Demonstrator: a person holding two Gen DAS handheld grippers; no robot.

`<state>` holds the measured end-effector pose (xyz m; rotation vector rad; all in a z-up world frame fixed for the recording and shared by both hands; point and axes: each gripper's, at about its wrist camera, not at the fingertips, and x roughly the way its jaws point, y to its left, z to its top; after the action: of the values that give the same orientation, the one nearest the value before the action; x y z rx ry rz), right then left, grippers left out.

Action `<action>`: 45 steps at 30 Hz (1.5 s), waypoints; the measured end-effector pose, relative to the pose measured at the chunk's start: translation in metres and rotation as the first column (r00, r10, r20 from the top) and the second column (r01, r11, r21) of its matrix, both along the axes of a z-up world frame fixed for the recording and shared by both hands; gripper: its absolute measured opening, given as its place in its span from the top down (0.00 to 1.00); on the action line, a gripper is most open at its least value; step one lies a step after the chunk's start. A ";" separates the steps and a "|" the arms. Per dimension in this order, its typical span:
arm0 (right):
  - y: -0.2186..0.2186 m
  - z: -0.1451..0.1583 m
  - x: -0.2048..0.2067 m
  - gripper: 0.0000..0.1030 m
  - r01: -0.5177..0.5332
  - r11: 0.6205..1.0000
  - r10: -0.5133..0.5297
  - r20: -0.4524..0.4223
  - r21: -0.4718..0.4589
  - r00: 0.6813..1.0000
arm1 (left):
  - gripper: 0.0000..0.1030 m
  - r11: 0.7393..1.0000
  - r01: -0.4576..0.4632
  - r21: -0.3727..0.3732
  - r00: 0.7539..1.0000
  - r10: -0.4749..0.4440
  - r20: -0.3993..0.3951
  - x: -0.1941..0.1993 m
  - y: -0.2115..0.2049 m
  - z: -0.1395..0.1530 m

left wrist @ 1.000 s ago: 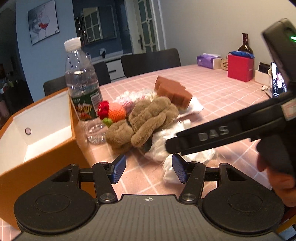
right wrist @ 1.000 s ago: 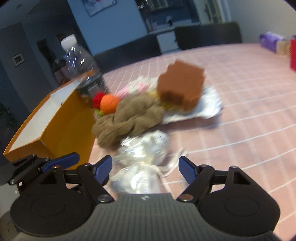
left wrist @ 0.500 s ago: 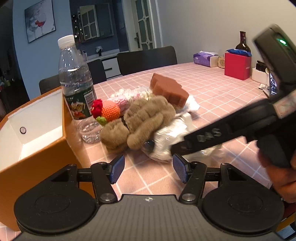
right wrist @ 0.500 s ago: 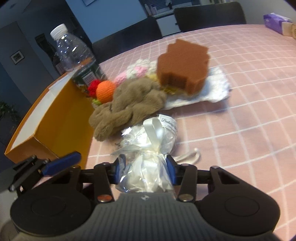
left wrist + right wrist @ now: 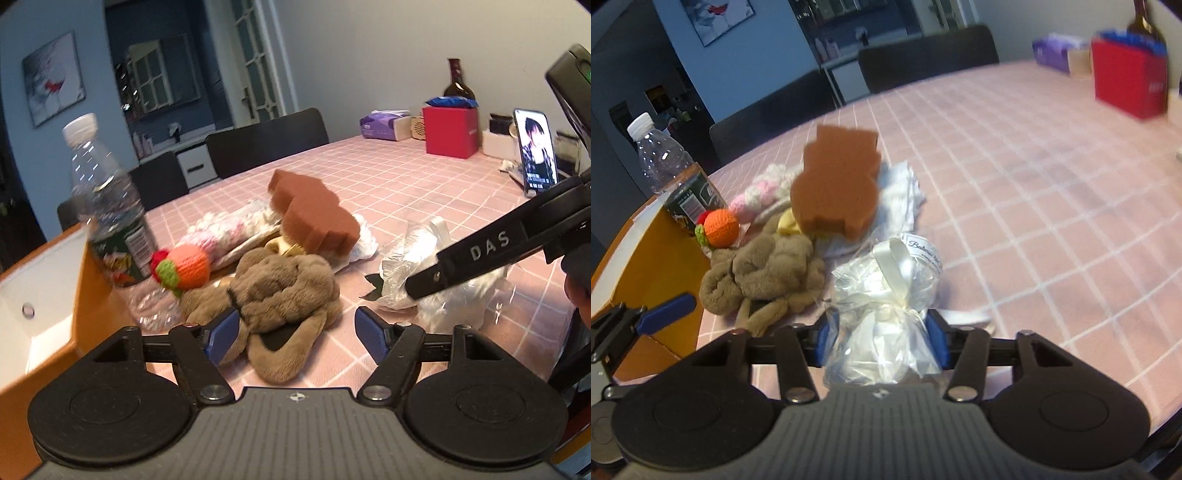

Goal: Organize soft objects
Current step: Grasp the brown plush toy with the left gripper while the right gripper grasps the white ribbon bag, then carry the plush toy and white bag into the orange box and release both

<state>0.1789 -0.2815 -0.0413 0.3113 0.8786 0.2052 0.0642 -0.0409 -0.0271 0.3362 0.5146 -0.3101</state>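
Observation:
My right gripper (image 5: 879, 334) is shut on a clear bag with a white ribbon (image 5: 886, 295), held above the pink table; the bag also shows in the left wrist view (image 5: 417, 266). My left gripper (image 5: 299, 334) is open, with the brown plush toy (image 5: 284, 291) lying between and just ahead of its fingers. Behind the plush lie an orange crocheted ball (image 5: 188, 266), a brown sponge (image 5: 314, 214), pink-white knitwear (image 5: 229, 232) and a white cloth (image 5: 901, 195). An orange box (image 5: 22, 295) with a white inside stands at the left.
A water bottle (image 5: 107, 214) stands beside the box. At the far right of the table (image 5: 406, 177) are a red box (image 5: 450, 129), a tissue pack (image 5: 384, 125), a dark bottle (image 5: 458, 85) and a phone (image 5: 537, 147). Dark chairs (image 5: 266, 147) line the far edge.
My right gripper closed on the ribbon bag and lifted it to the right, away from the pile. My left gripper moved closer to the brown plush toy.

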 end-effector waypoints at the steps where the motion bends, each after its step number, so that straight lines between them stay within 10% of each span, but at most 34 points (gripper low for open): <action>1: 0.001 0.000 0.000 0.46 -0.004 1.000 0.004 0.001 -0.001 1.000 | 0.15 1.000 0.006 0.010 1.000 -0.006 0.003 0.002 -0.002 -0.002; 13: -0.001 -0.004 0.006 0.40 -0.013 1.000 0.013 -0.007 0.000 1.000 | 0.17 0.977 -0.006 0.215 1.000 0.001 0.026 0.032 -0.026 -0.039; 22: 0.000 -0.009 0.007 0.42 -0.016 1.000 0.016 -0.008 -0.001 1.000 | 0.44 0.940 -0.030 0.340 0.996 0.000 0.087 0.027 -0.040 -0.050; 31: -0.001 -0.004 0.000 0.51 -0.024 1.000 0.024 0.012 0.006 1.000 | 0.89 0.972 -0.034 0.231 0.994 0.009 0.109 0.020 -0.028 -0.034; 45: 0.019 0.036 -0.018 0.52 -0.085 0.996 0.087 0.152 -0.020 0.984 | 0.93 0.996 -0.053 -0.067 0.982 0.064 0.177 -0.003 0.013 0.042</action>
<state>0.1612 -0.2626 -0.0053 0.2420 0.7416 0.2994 0.0615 -0.0284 0.0154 0.2852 0.3369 -0.2360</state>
